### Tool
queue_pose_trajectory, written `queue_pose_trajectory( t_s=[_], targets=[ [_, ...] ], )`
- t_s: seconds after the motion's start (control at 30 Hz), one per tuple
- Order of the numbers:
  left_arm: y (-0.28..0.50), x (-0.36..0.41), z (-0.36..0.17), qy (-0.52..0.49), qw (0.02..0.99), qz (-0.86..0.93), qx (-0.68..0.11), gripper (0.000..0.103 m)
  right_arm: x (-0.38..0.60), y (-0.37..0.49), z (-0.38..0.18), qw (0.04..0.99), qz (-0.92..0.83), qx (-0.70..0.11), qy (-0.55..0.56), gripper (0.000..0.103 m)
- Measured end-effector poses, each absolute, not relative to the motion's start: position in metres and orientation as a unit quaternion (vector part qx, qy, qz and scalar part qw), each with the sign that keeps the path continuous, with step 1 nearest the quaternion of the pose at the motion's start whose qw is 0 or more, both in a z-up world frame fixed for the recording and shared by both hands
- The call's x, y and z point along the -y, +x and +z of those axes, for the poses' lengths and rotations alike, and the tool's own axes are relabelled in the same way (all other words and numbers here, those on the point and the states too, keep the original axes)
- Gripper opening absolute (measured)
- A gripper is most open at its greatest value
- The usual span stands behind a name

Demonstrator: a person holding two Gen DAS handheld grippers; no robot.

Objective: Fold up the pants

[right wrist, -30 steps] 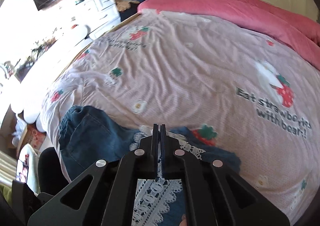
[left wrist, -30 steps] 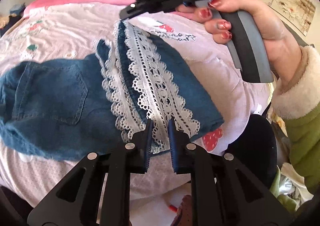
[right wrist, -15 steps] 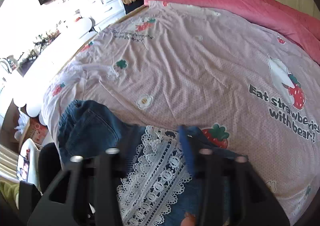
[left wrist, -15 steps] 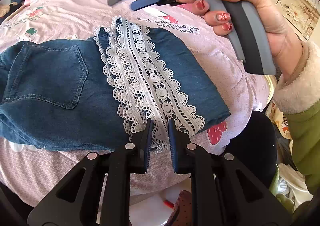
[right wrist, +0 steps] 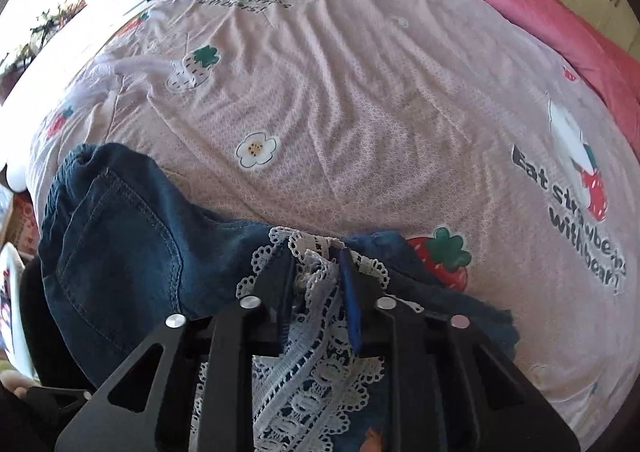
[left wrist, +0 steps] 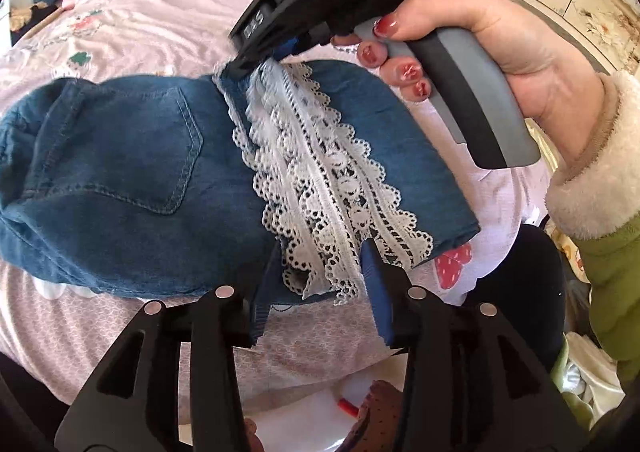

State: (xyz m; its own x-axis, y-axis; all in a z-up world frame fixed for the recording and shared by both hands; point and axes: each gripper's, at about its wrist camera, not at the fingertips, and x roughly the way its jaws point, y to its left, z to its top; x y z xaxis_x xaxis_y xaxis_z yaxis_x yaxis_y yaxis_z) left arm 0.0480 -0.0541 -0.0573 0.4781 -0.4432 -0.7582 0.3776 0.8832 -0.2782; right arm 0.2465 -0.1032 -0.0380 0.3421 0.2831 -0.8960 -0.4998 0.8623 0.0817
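Broadly, the bed (right wrist: 360, 91) with its pale pink printed sheet fills both views. Folded denim pants (left wrist: 132, 179) lie near its edge, lace hems (left wrist: 320, 179) on top, at six o'clock in the right view. The right hand-held gripper (right wrist: 316, 272) is closing on the far lace edge, lace between its jaws. The left hand-held gripper (left wrist: 320, 280) is opening around the near lace edge at six o'clock.
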Motion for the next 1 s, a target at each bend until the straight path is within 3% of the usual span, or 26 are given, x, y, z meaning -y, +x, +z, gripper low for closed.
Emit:
queue_pose_trajectory(
  t_s=[0.2,0.47,1.0],
  targets=[
    [0.054,0.053,-0.056,-0.029,0.861,-0.238,-0.448,0.026,0.118,0.246,-0.009,0.845,0.229,-0.481,-0.048,0.012],
    [0.057,0.051,-0.061,-0.027,0.86,-0.23,-0.455,0.025,0.101,0.263,-0.042,0.83,0.223,-0.508,-0.063,0.015],
    [0.053,0.046,-0.059,-0.035,0.863,-0.229,-0.449,0.026,0.127,0.195,0.026,0.889,0.227,-0.379,-0.119,0.058]
  ],
)
